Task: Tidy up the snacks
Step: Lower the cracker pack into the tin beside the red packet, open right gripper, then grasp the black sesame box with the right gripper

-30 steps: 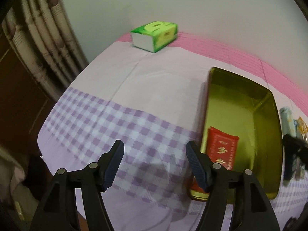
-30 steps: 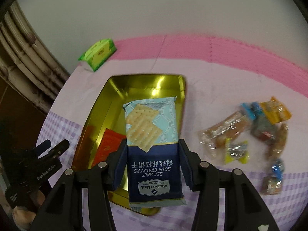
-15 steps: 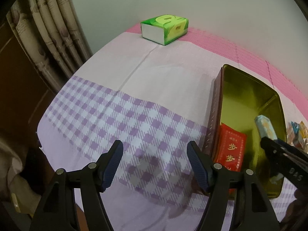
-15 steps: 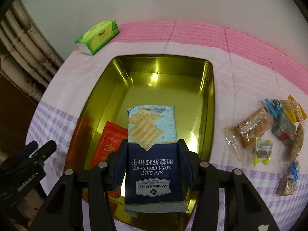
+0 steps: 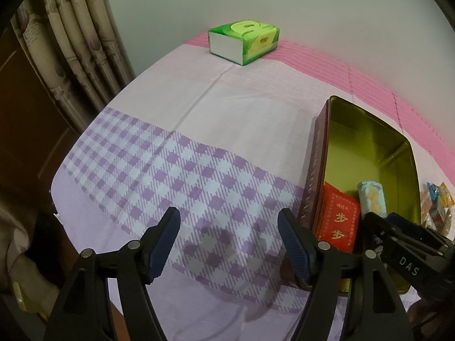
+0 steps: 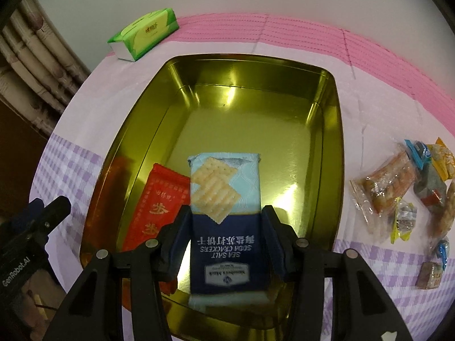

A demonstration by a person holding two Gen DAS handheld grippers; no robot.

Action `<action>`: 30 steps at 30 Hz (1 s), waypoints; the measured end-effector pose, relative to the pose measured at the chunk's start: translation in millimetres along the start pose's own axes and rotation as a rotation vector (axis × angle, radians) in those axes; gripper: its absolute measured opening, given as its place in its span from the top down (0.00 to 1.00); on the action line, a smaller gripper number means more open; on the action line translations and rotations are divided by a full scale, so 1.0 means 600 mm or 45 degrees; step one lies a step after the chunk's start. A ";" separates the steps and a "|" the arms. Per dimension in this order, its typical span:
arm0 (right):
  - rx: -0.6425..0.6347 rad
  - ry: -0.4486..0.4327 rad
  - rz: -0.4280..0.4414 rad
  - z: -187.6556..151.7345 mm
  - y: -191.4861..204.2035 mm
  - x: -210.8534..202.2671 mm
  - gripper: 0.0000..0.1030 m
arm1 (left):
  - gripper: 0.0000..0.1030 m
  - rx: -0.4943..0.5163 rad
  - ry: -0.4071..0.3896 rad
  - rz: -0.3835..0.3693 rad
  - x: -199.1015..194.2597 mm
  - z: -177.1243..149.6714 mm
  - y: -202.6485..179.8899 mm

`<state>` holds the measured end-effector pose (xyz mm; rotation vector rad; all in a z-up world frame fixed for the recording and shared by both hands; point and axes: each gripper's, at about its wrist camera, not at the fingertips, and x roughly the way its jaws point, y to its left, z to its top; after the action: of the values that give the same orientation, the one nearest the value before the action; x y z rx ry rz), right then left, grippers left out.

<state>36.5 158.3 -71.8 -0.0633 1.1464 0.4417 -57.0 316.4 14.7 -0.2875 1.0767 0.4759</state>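
The right gripper [image 6: 226,236] clamps the blue soda-cracker packet [image 6: 226,199] by its sides, low over the near end of the gold rectangular tin [image 6: 330,130], beside the red flat packet [image 6: 159,204]. Released askew, it may ride onto that packet or the near rim. The left gripper [image 5: 229,245], its jaws just widened, holds nothing over the checked tablecloth [image 5: 170,176].

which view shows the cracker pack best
The right wrist view. There the soda cracker pack fills the centre, label readable, gripped by the right tongs over the gold tin. The left wrist view shows only its pale far end inside the tin, behind the right tongs.
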 end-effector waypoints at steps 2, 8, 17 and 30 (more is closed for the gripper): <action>0.003 -0.007 -0.008 0.001 -0.001 -0.001 0.53 | 0.31 0.001 0.001 -0.003 0.000 0.000 0.000; 0.014 -0.024 0.033 -0.003 -0.009 -0.014 0.47 | 0.30 0.008 0.006 -0.009 0.003 -0.002 -0.002; -0.003 -0.111 0.050 -0.009 -0.032 -0.071 0.41 | 0.30 0.027 -0.004 -0.005 0.000 -0.004 -0.009; 0.151 -0.169 -0.274 -0.106 -0.278 -0.179 0.27 | 0.30 0.048 0.007 -0.013 0.001 -0.008 -0.017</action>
<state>6.8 -44.0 -31.8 -0.0523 1.0206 0.1833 -54.9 305.5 11.7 -0.2614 1.0880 0.4455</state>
